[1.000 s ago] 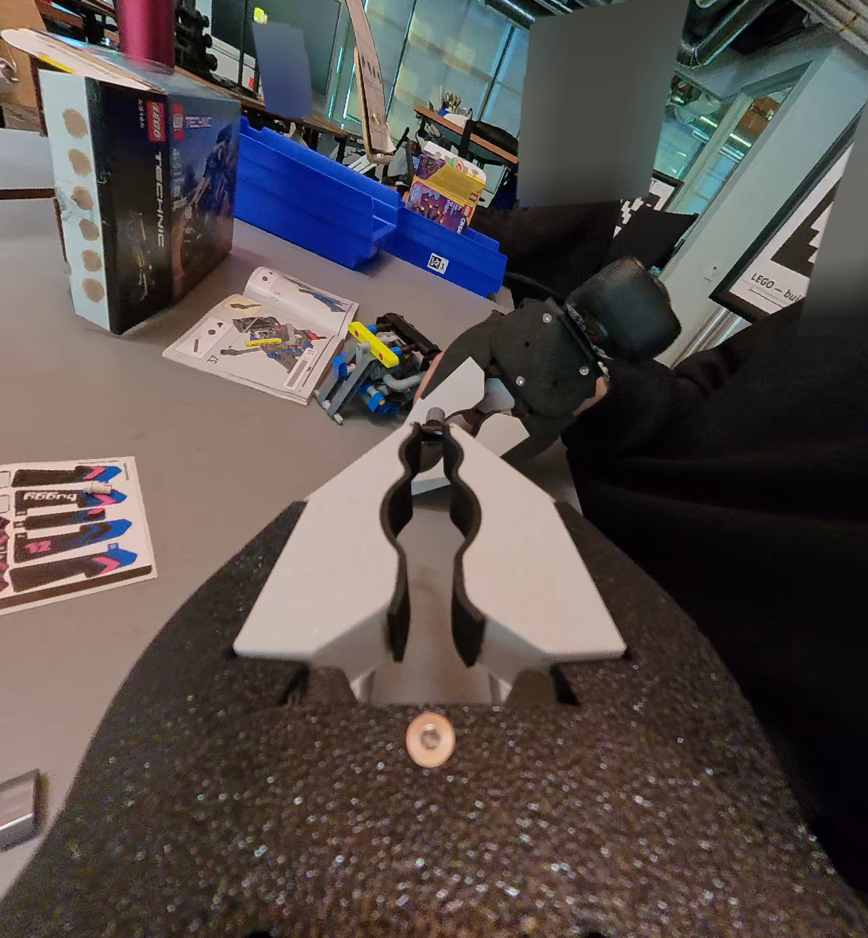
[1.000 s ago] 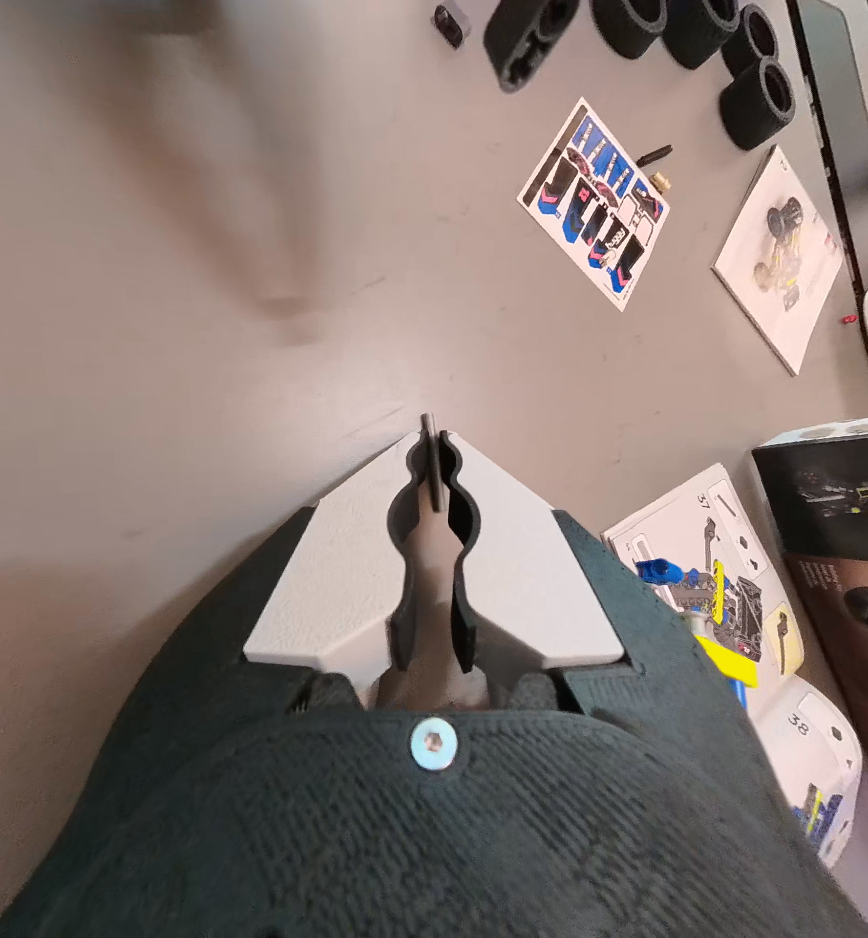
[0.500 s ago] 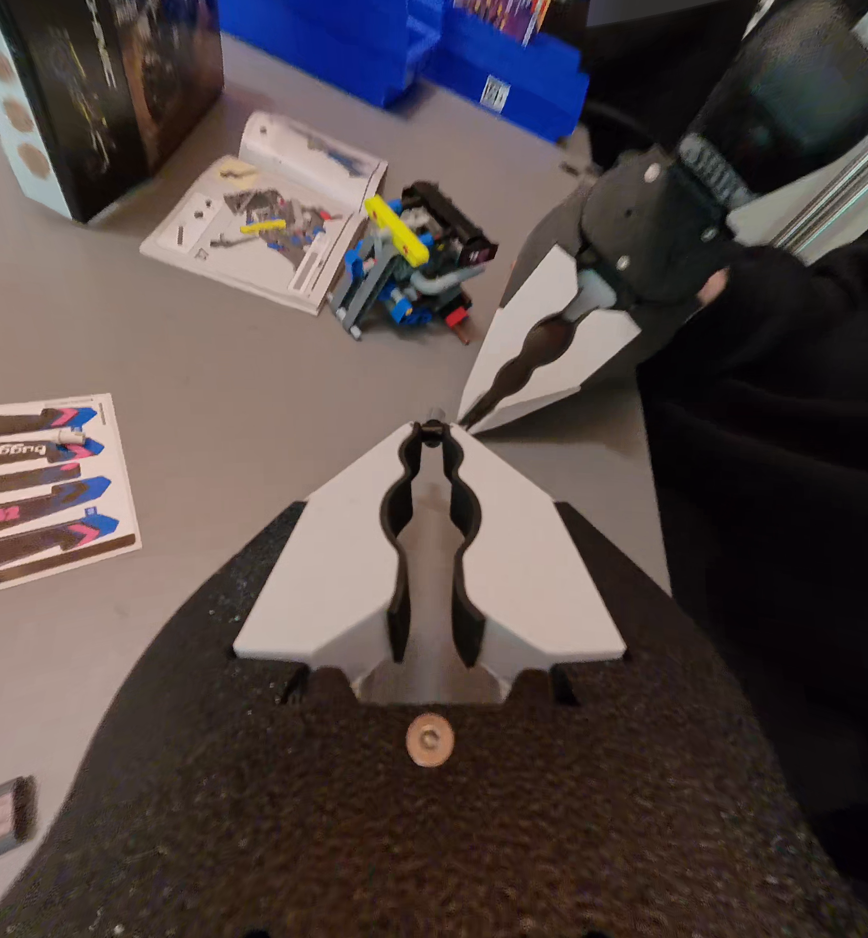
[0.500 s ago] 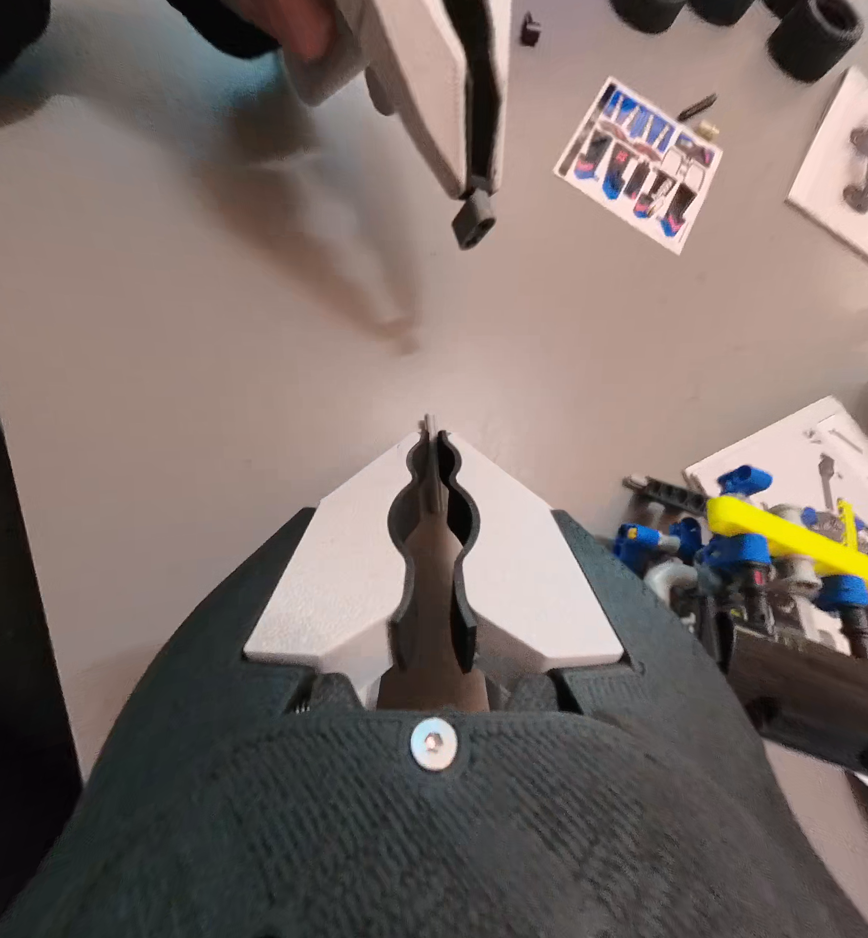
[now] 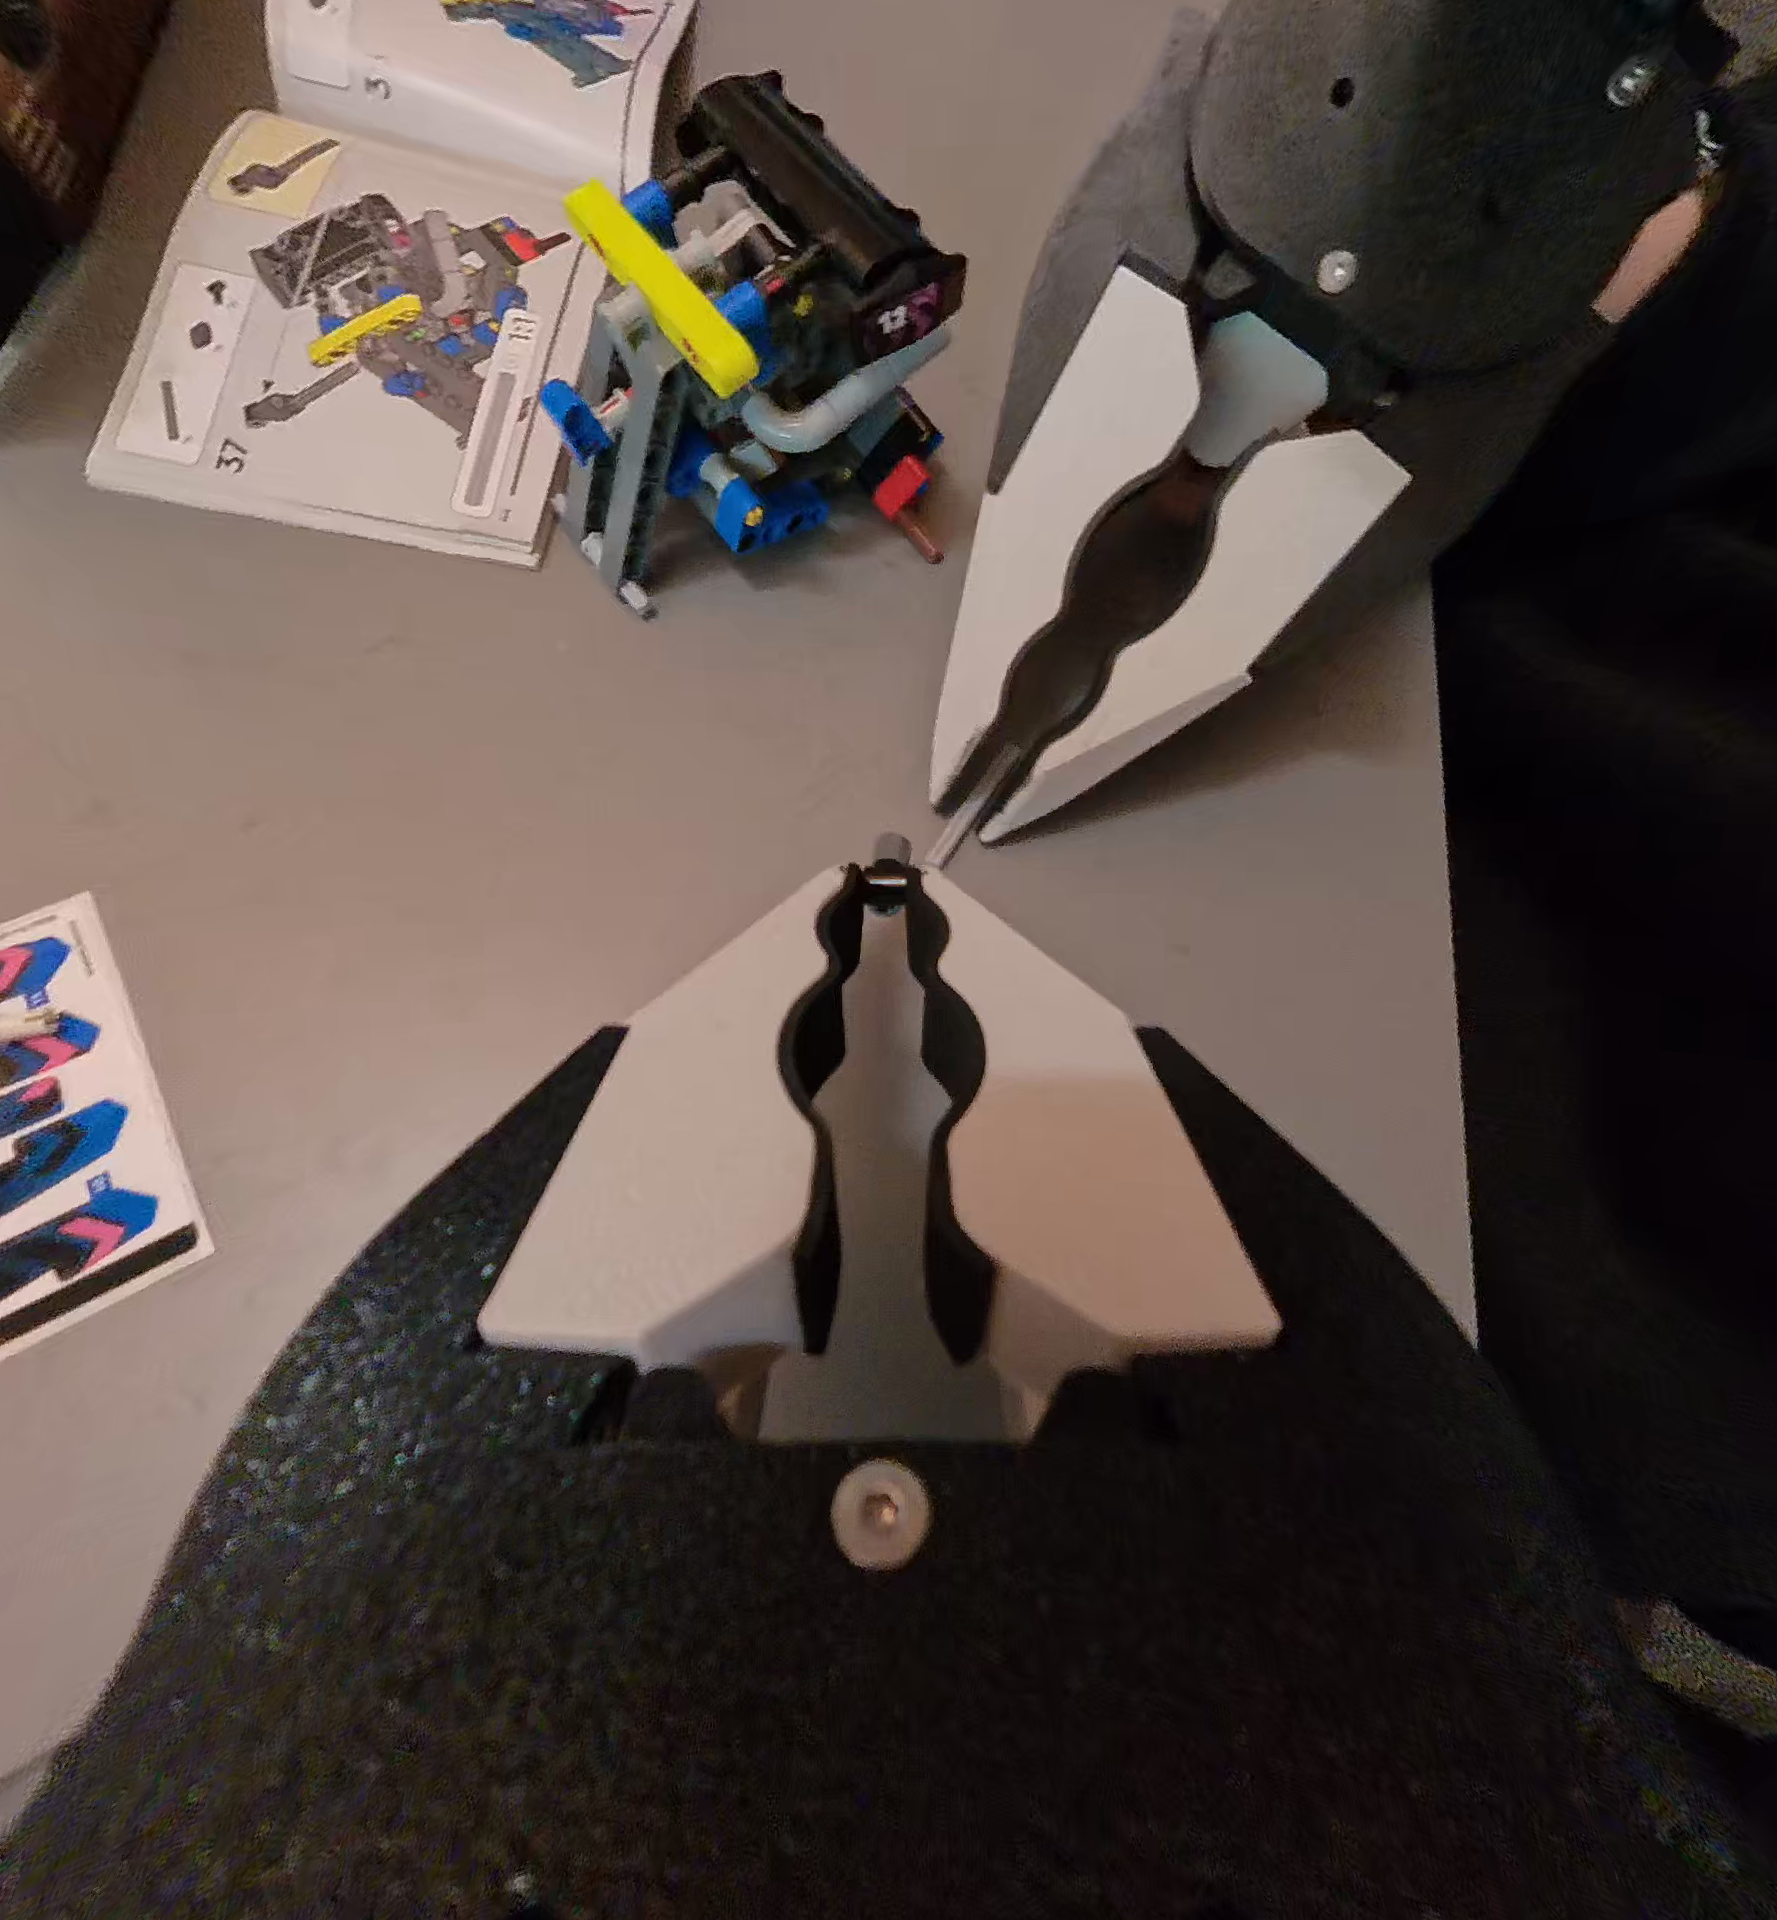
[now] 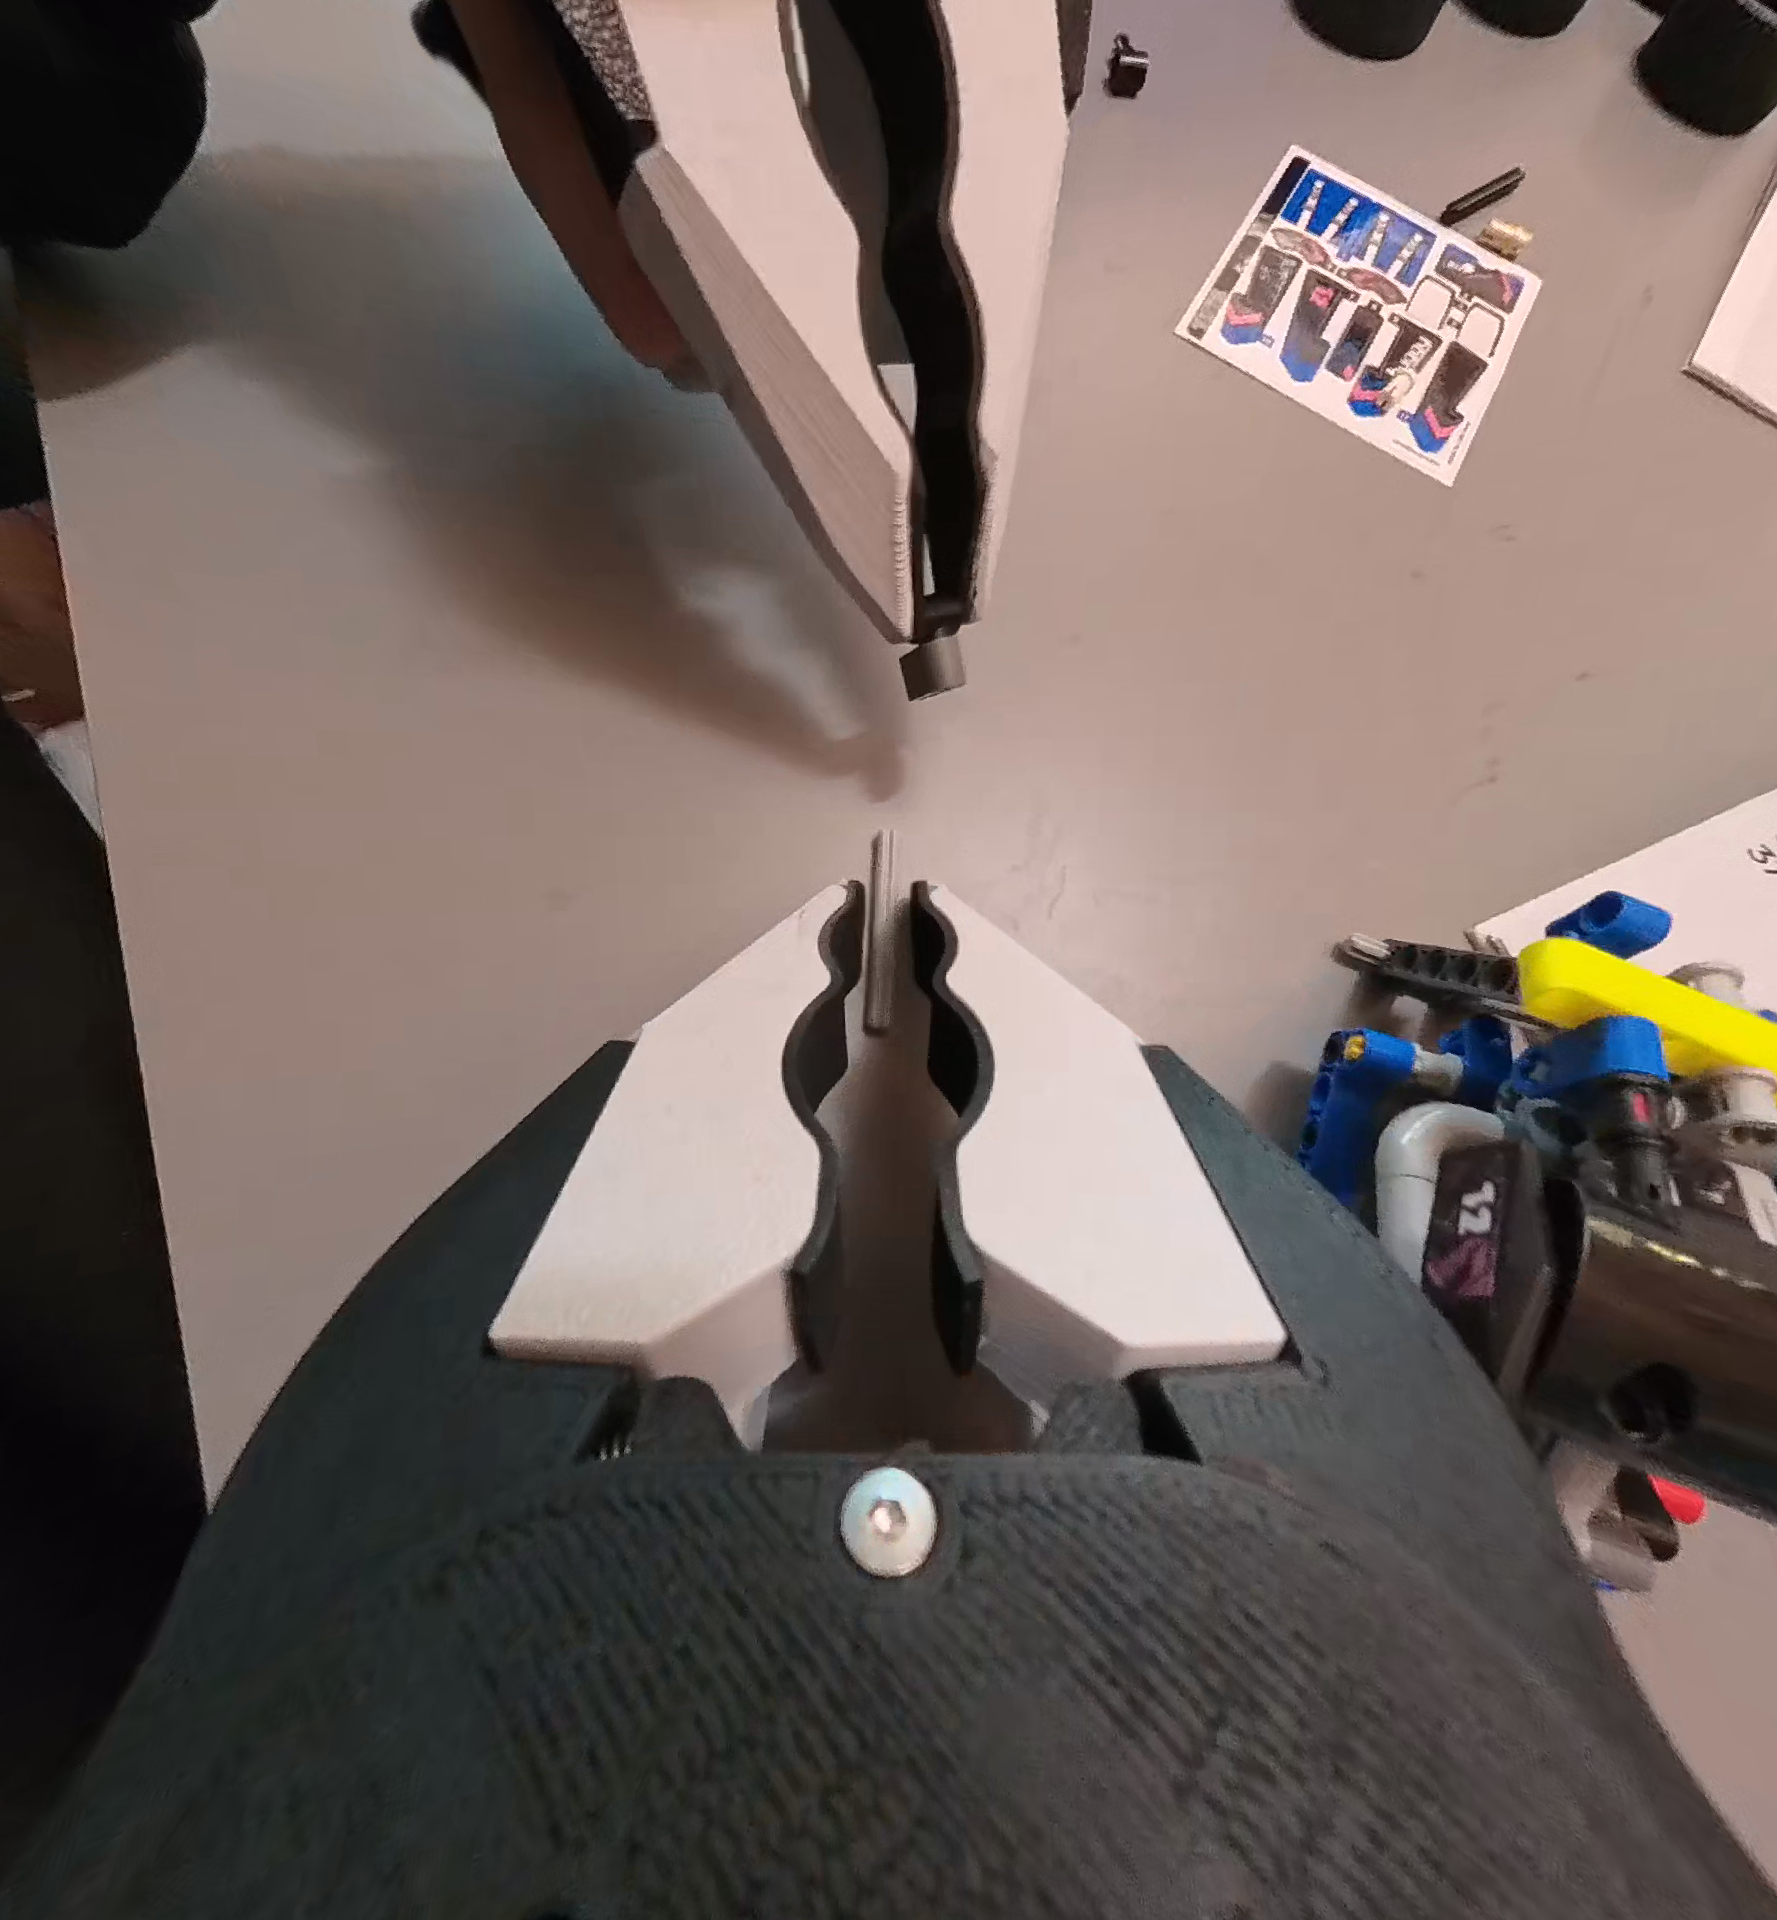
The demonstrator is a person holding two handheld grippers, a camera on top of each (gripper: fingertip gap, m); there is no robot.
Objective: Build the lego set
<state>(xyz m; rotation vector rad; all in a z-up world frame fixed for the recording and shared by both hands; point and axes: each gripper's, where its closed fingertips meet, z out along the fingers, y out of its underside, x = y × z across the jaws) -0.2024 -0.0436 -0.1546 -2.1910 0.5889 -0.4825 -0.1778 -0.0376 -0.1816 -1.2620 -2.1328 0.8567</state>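
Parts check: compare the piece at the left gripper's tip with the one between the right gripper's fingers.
The bush is short, stubby, dark grey; the axle is long, thin, lighter grey. The bush juts past the left gripper's tips; the axle lies mostly between the right gripper's fingers. Both are grey.

Print on booklet [image 5: 344, 312], sticker sheet [image 6: 1362, 312].

Left gripper [image 5: 885, 891] and right gripper [image 6: 889, 894] tip-to-tip, jaws nearly shut.
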